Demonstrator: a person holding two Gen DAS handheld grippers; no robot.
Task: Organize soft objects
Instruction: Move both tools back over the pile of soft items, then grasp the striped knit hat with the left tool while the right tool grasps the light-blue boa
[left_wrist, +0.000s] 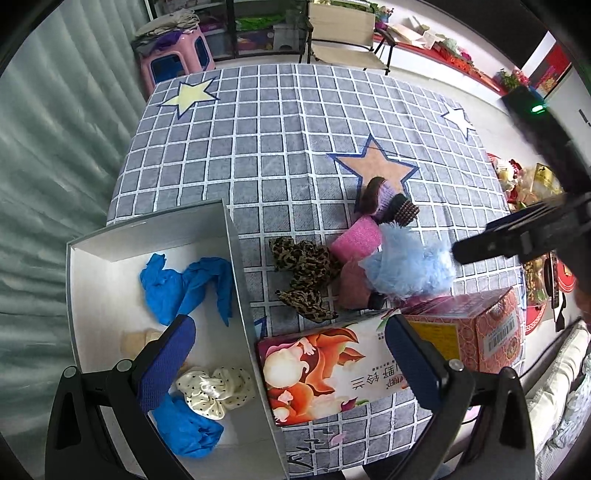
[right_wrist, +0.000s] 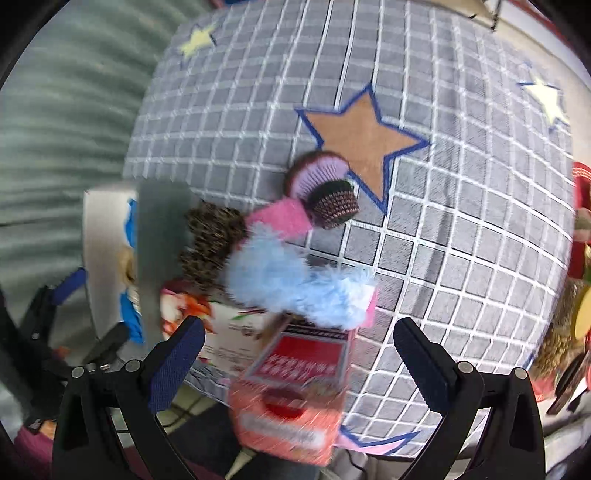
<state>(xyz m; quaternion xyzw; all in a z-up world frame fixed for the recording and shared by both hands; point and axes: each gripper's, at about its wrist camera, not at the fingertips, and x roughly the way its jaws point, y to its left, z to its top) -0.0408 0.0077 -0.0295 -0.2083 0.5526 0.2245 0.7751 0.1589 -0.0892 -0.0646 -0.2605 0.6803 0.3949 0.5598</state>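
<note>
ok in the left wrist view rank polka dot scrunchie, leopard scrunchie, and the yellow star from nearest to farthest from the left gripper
1. polka dot scrunchie, in the box, between the left gripper fingers.
2. leopard scrunchie, on the cloth beside the box.
3. yellow star, far left corner.

Ahead of the tool, past the grid-patterned star tablecloth (left_wrist: 258, 140), stand a pink plastic stool (left_wrist: 173, 59), a folding chair (left_wrist: 343, 37) and shelving (left_wrist: 255, 29); grey-green curtain (left_wrist: 48, 166) hangs left.

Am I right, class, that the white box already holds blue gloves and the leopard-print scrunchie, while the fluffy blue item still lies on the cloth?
Not quite: the white box holds the polka-dot scrunchie with the blue gloves. The left wrist view shows the leopard-print scrunchie outside, near the fluffy blue item.
</note>
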